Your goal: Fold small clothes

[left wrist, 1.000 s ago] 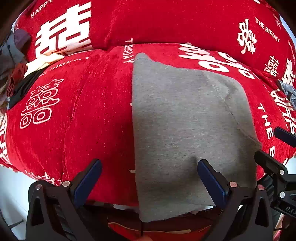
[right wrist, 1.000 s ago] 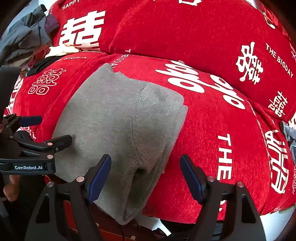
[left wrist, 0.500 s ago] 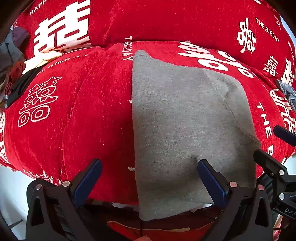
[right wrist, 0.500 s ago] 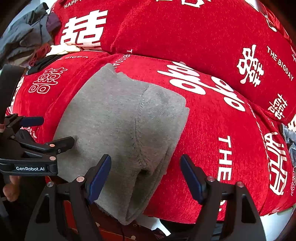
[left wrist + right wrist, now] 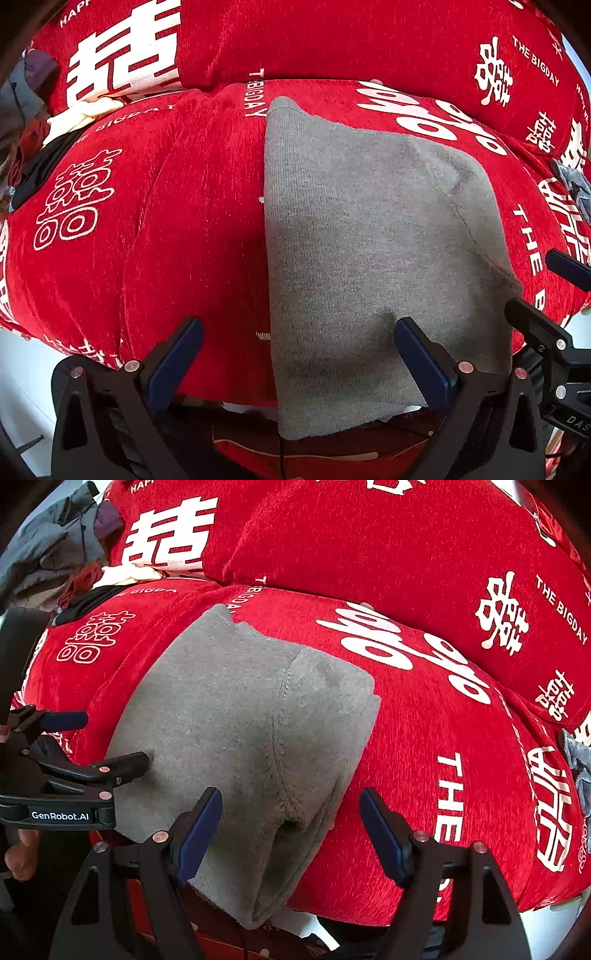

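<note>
A folded grey knit garment [image 5: 369,240] lies on the red sofa seat [image 5: 110,221], its near end hanging over the front edge. It also shows in the right wrist view [image 5: 240,738], with a seam down its middle. My left gripper [image 5: 299,354] is open over the garment's near left edge, its right finger resting on the cloth. My right gripper [image 5: 291,830] is open over the garment's near right corner. Neither holds anything. The left gripper also shows in the right wrist view [image 5: 107,746].
Red back cushions [image 5: 332,40] with white lettering stand behind the seat. A heap of other clothes [image 5: 55,554] lies at the far left end. A grey cloth [image 5: 578,760] lies at the far right edge. White floor shows below the seat front.
Both grippers have edged slightly forward toward the garment. The garment has not moved, and both grippers stay open.
</note>
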### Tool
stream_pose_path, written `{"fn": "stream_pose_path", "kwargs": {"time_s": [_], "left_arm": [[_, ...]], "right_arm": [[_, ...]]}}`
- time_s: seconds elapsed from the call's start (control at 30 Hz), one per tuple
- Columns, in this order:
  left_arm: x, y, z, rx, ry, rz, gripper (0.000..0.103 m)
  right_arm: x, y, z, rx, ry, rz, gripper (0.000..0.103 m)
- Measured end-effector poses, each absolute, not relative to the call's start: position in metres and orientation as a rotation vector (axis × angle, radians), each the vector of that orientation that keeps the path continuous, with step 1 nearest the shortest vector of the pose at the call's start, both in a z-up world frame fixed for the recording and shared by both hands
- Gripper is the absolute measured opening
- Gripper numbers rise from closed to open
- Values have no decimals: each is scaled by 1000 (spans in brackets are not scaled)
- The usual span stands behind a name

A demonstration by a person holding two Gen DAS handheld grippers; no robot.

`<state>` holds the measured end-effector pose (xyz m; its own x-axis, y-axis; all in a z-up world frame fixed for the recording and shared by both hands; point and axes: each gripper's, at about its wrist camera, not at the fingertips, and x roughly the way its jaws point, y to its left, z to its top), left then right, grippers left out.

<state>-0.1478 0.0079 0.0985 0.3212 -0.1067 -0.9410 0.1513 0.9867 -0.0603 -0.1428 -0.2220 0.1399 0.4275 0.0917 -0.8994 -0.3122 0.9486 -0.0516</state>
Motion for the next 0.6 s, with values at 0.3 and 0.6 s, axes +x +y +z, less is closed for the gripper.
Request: {"fn": "stream_pose_path", "kwargs": {"time_s": [0.3, 0.6], "left_arm": [[-147, 7, 97, 41, 1242, -171, 103], [-150, 4, 98, 54, 1234, -166, 103]], "right_arm": [[-142, -221, 139, -228, 1102, 256, 79], [-144, -217, 136, -226, 1105, 267, 79]]}}
